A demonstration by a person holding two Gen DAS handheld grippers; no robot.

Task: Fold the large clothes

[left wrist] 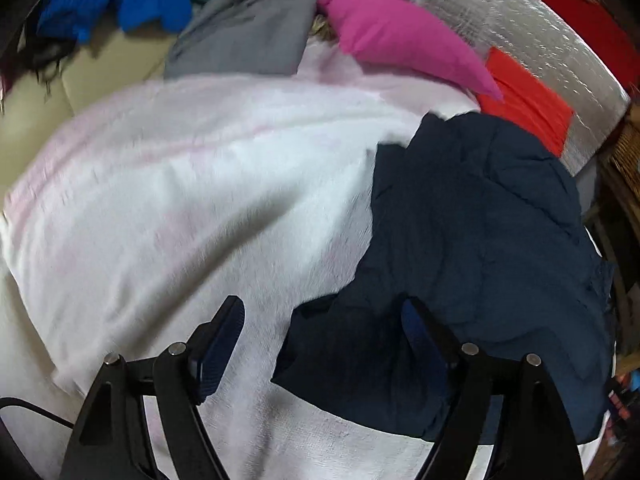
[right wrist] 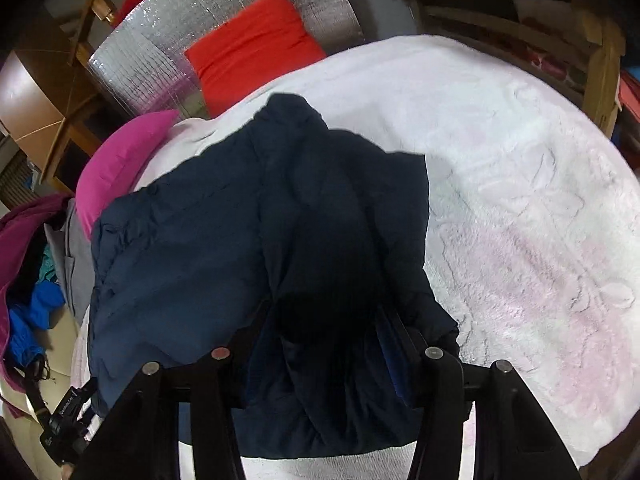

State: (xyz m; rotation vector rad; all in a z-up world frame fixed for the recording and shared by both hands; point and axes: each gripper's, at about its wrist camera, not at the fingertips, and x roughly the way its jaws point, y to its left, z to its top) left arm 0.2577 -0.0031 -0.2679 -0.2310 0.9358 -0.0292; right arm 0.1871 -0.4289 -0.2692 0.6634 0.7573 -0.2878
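Observation:
A navy padded jacket point(left wrist: 480, 220) lies crumpled on a white fleece blanket point(left wrist: 180, 200). My left gripper point(left wrist: 322, 328) hovers over the jacket's near-left edge with its jaws wide open; the right finger point(left wrist: 420, 328) is above the fabric, the left finger point(left wrist: 228, 328) above the blanket, and nothing is pinched. In the right wrist view the jacket point(right wrist: 180, 240) spreads up and to the left, and a thick dark fold of it fills the gap of my right gripper point(right wrist: 326, 324), which is shut on that fold.
A pink pillow point(left wrist: 400, 36) and a folded red cloth point(left wrist: 524, 100) on a silver foil mat point(left wrist: 520, 32) lie beyond the blanket. Grey point(left wrist: 248, 40) and blue point(left wrist: 152, 4) clothes are piled far left. Wooden furniture point(right wrist: 600, 60) borders the blanket point(right wrist: 520, 160).

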